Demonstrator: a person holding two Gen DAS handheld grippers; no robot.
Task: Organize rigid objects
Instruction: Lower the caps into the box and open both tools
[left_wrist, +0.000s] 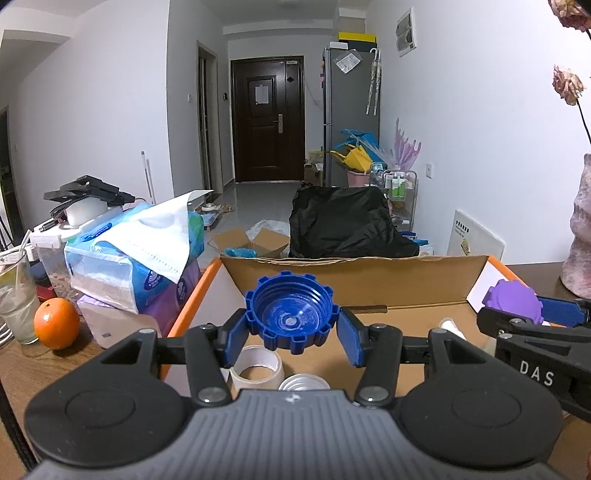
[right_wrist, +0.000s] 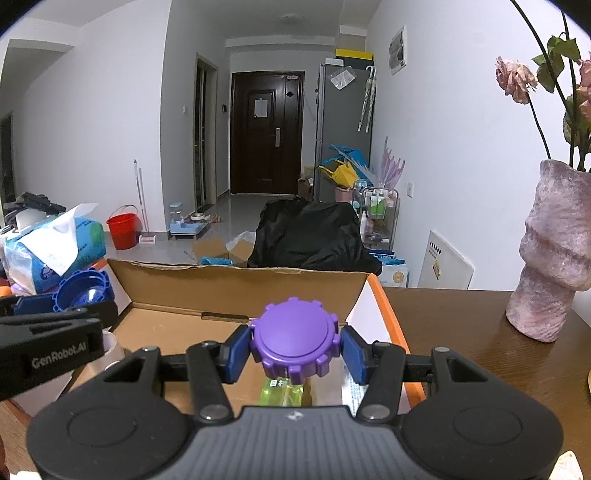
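- Two grippers are up over one open cardboard box (left_wrist: 369, 280), each with one toothed cap between its jaws.
- The left gripper (left_wrist: 292, 326) has its jaws closed onto one blue cap (left_wrist: 291, 312), pads touching its toothed rim on both sides; the cap's open, threaded side faces the camera.
- The right gripper (right_wrist: 294, 349) has its jaws closed onto one purple cap (right_wrist: 294, 338), closed top facing the camera, pads against its rim left and right.
- In the left wrist view the purple cap (left_wrist: 513, 299) and right gripper (left_wrist: 517, 314) sit to the right of the left jaws, well apart from the blue cap; in the right wrist view the blue cap (right_wrist: 83, 290) and left gripper (right_wrist: 70, 306) sit to the left of the right jaws.
- Below the left jaws, inside the box, lie one tape roll (left_wrist: 256, 371) and one silver threaded ring (left_wrist: 303, 382), just beside each other.
- Below the right jaws, inside the box (right_wrist: 236, 284), lies one yellow-green item (right_wrist: 282, 393); what it is cannot be told.
- Left of the left jaws, on the worktop (left_wrist: 22, 369) outside the box: one orange (left_wrist: 56, 323), one glass (left_wrist: 16, 299) with a straw, and tissue packs (left_wrist: 136, 254) stacked together.
- Right of the right jaws stands one pink vase (right_wrist: 554, 251) with dried roses, on the worktop (right_wrist: 461, 325).
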